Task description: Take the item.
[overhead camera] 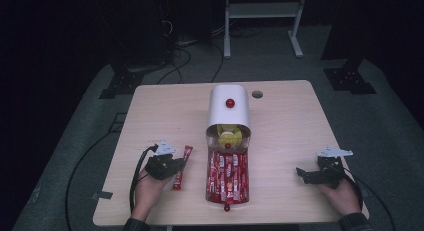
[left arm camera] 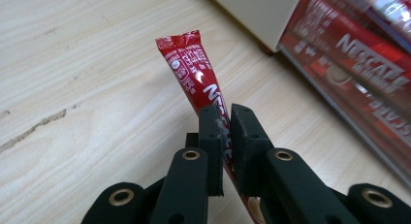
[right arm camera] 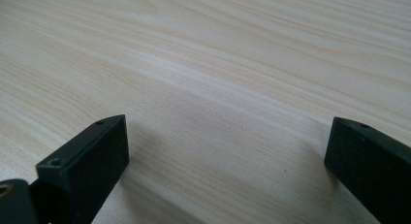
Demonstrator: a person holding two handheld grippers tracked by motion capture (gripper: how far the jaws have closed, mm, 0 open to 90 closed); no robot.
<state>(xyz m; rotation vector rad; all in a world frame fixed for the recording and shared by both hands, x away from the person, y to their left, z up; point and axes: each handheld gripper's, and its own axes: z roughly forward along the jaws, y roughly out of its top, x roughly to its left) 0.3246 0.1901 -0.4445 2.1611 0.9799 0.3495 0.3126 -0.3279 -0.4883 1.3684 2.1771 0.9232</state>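
The left hand-held gripper [overhead camera: 176, 163] is clamped on a red coffee stick sachet [overhead camera: 183, 166], its jaws pinched tight across the sachet's middle, as the left gripper view shows [left arm camera: 224, 132]. In the high view the sachet runs along a line from about 1 o'clock to 7 o'clock, its upper end pointing toward the white dispenser [overhead camera: 228, 111] and its lower end low over the bench [overhead camera: 280, 116], or perhaps touching it; I cannot tell which. From the sachet, the clear tray [overhead camera: 228, 177] packed with more red sachets lies at 3 o'clock, near but apart. The tray's own long axis runs from 12 to 6 o'clock, so the held sachet is tilted a little off that line and would likely need a small turn to lie parallel with the others.

The left hand is much the nearer one to the tray's left side. The right hand-held gripper [overhead camera: 303, 174] rests well apart at the tray's 3 o'clock, with its jaws spread wide and nothing between them, bare bench showing in the gap in the right gripper view.

The sachet itself is a slim, glossy red tube with white lettering and a flat crimped seal at its far end [left arm camera: 178, 40]. It looks full and unopened, slightly creased where the jaws squeeze it.
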